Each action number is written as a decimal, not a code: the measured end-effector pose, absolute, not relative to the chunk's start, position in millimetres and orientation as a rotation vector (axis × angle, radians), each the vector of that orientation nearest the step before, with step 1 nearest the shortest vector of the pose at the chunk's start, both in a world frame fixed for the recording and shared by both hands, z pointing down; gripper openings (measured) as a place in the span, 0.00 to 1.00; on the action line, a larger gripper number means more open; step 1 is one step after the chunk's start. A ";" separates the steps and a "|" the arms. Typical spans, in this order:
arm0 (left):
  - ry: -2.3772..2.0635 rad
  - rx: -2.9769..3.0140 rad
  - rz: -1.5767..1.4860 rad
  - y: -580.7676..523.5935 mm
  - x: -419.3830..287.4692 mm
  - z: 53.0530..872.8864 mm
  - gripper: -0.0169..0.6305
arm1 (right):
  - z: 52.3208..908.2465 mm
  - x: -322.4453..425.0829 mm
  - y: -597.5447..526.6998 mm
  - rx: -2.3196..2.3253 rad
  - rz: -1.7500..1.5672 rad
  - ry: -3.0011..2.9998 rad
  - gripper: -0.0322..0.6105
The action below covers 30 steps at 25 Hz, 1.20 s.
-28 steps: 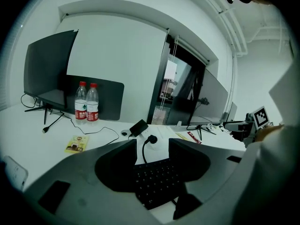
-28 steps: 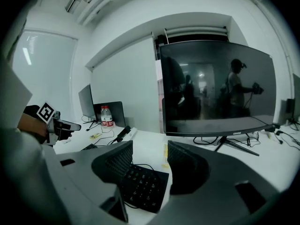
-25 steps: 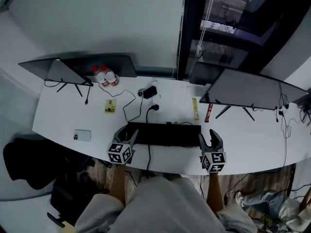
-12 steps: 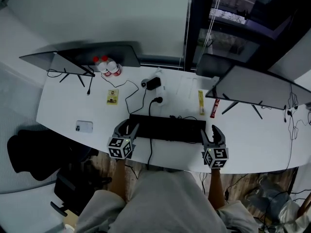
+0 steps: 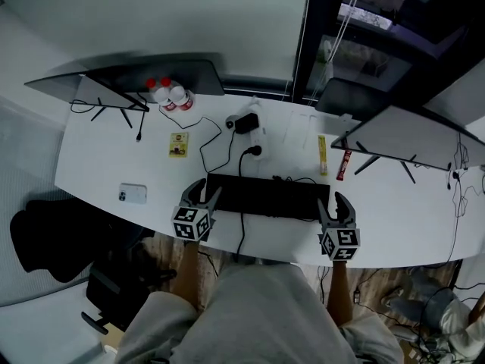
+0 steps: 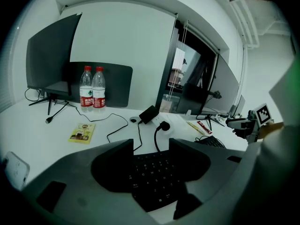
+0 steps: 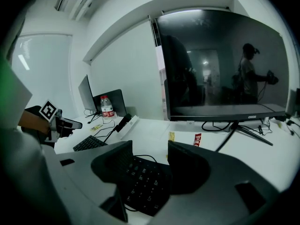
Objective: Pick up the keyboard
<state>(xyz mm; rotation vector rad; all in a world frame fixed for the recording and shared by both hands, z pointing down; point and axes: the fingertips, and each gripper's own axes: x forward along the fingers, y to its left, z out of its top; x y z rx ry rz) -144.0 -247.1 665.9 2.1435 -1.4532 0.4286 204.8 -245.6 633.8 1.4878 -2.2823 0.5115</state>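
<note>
The left gripper (image 5: 206, 193) and right gripper (image 5: 335, 202) are both chunky dark grey plastic with curved fingers (image 5: 198, 189), each topped with a white cube (image 5: 191, 223) covered in black square markers. Person's wearing light grey-beige clothes (image 5: 258, 309).

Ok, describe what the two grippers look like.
They match. The left gripper and right gripper are dark grey, each with two thick, curved jaws. The left cube and right cube bear black-and-white square markers. No cables show on them.

Keyboard (image 5: 273, 197) matt black plastic; table (image 5: 98, 165) smooth white.
</note>
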 end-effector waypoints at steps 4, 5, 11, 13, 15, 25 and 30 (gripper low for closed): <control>-1.424 2.131 0.432 -252.8 -148.2 678.3 0.39 | 636.0 198.4 -242.9 1.510 0.510 -2.255 0.40; -1.414 2.130 0.434 -254.3 -148.6 681.3 0.39 | 636.1 196.4 -242.7 1.513 0.511 -2.249 0.40; -1.374 2.090 0.428 -259.0 -156.7 702.2 0.41 | 639.3 186.5 -240.5 1.509 0.507 -2.226 0.40; -1.355 2.074 0.424 -261.0 -158.0 709.0 0.41 | 639.7 184.5 -240.0 1.508 0.505 -2.224 0.40; -1.335 2.065 0.434 -263.0 -158.2 716.6 0.42 | 639.4 184.1 -240.0 1.513 0.506 -2.215 0.40; -1.241 2.023 0.470 -263.0 -156.6 745.1 0.49 | 641.4 191.4 -236.5 1.523 0.518 -2.173 0.40; -1.213 2.004 0.473 -261.8 -149.3 753.5 0.51 | 641.9 192.3 -237.6 1.522 0.518 -2.171 0.40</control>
